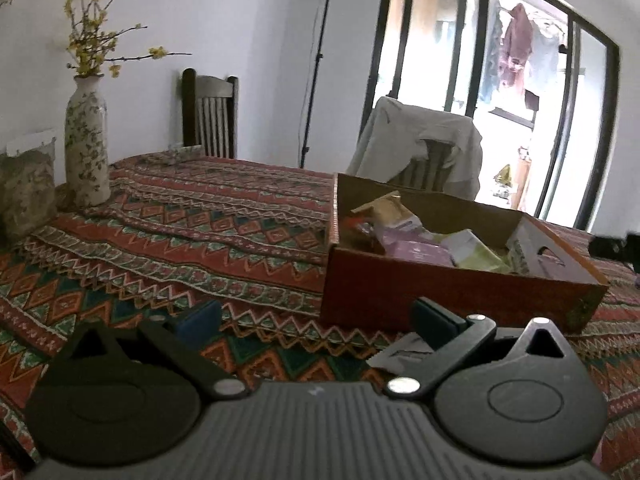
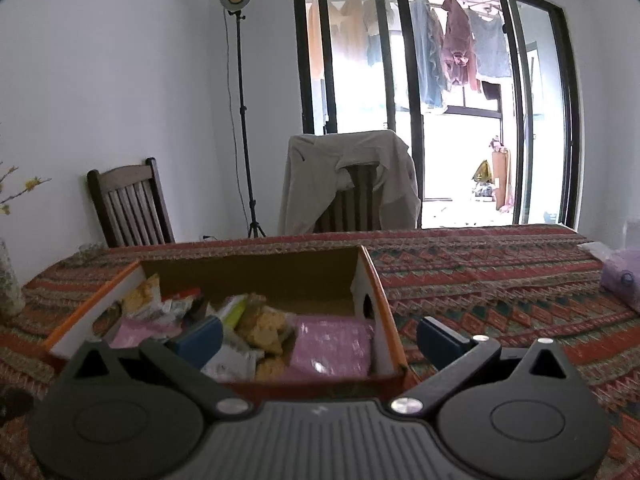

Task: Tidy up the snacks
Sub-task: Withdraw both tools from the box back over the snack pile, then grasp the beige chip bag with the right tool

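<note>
**Both claws empty beside the snack box**

We see the left claw (image 1: 316,320) held low over the patterned cloth that covers the surface (image 1: 180,216), its two blue-padded fingers spread wide with nothing between them. A small grey wrapper (image 1: 396,354) lies flat on the cloth just under the claw's right finger; we cannot tell whether they touch. Ahead and to the right sits the orange cardboard box (image 1: 400,296), open at the top, with a handle slot cut in its end wall. Inside it we make out snack packets (image 1: 416,250): pink ones, a pale green one and a gold-topped one leaning against the far corner.

In the right wrist view, the right claw (image 2: 320,336) is also wide open and holds nothing. Its left finger hangs over the near edge of the box (image 2: 384,292), above the packets, and its right finger stands outside the box wall, over the cloth. The box holds a pink packet (image 2: 332,344) by the right wall, yellowish biscuit packs (image 2: 264,328) in the middle and more mixed wrappers to the left.

A flowered vase (image 1: 86,140) with yellow-blossomed twigs stands at the far left of the surface, well apart from the box. Behind the surface are a wooden chair (image 2: 128,204) and a second chair draped with a beige jacket (image 2: 348,176).
</note>
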Demonstrator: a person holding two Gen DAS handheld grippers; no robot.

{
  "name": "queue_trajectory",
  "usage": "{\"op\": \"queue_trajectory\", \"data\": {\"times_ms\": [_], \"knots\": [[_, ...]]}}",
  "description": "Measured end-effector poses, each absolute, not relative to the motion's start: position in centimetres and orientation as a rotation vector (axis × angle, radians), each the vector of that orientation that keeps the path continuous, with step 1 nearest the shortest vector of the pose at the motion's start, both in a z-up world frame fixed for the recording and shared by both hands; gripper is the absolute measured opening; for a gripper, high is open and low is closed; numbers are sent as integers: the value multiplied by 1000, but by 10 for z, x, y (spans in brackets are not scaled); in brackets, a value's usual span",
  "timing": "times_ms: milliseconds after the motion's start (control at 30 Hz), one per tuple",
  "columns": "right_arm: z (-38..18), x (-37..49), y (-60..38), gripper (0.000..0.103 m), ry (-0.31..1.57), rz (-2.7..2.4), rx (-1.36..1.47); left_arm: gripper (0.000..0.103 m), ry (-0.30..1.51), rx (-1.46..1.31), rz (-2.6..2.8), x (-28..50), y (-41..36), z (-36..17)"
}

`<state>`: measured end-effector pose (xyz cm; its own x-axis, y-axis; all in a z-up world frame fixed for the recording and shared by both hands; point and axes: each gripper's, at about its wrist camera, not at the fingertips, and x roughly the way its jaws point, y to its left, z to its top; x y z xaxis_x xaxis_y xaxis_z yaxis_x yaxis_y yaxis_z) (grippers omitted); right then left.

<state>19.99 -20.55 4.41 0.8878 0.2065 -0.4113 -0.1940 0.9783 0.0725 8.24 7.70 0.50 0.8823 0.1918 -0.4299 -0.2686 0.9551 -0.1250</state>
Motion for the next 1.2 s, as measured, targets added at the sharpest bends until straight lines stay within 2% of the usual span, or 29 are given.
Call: {"op": "queue_trajectory", "data": {"times_ms": [567,1200], "knots": [[-3,128,-194,103,621,205,-43,103,469,-173,200,82,73,-1],[-25,184,-183,103,755,235,-66,103,552,-240,183,93,84,-10]]}}
